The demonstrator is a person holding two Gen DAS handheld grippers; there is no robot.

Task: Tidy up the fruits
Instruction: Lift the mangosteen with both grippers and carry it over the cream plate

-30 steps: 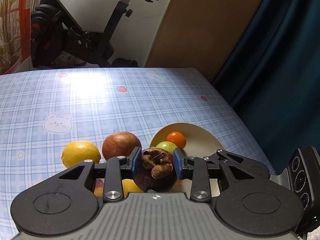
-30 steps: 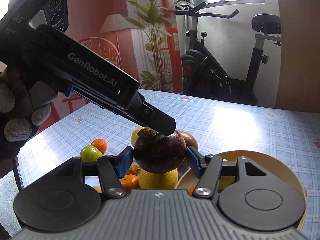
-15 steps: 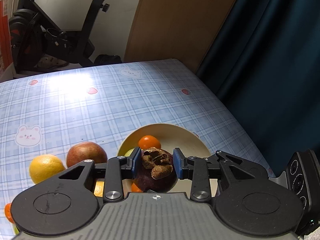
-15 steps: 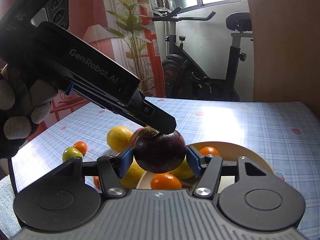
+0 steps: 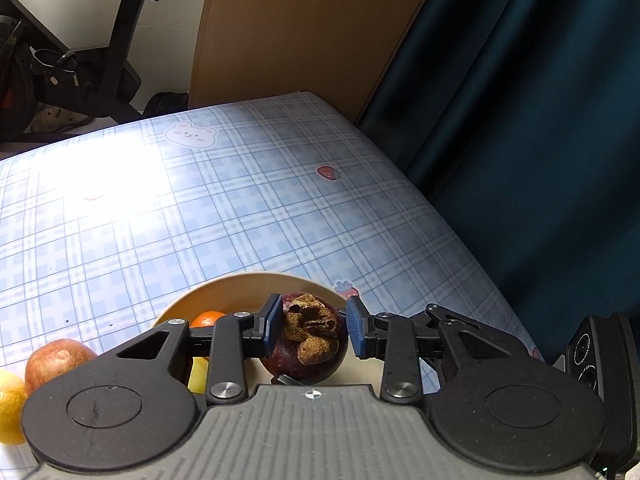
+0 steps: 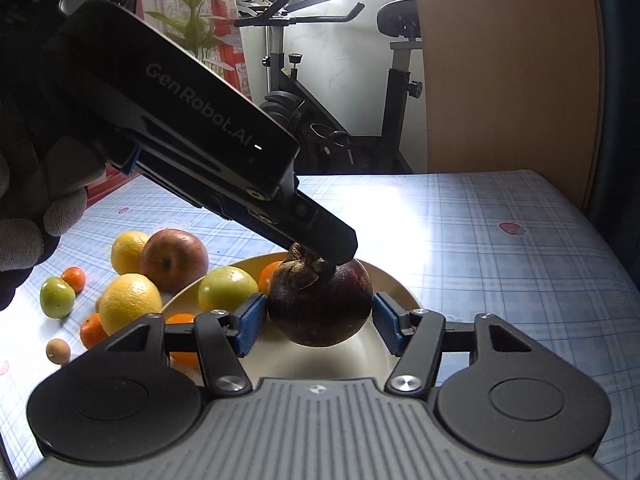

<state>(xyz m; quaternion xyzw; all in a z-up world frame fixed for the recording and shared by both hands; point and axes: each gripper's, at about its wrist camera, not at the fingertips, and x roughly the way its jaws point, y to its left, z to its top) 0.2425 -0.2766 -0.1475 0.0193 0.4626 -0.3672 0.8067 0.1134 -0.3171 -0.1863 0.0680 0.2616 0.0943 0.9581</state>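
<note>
Left gripper (image 5: 309, 323) is pinching a dark purple mangosteen (image 5: 306, 342) by its top, at the lower middle of the left wrist frame, over the cream bowl (image 5: 240, 286). Right gripper (image 6: 318, 322) is flanking the same fruit; its left pad is touching the skin while its right pad is standing just clear. An apple (image 6: 174, 260) and lemons are lying at middle left.
</note>
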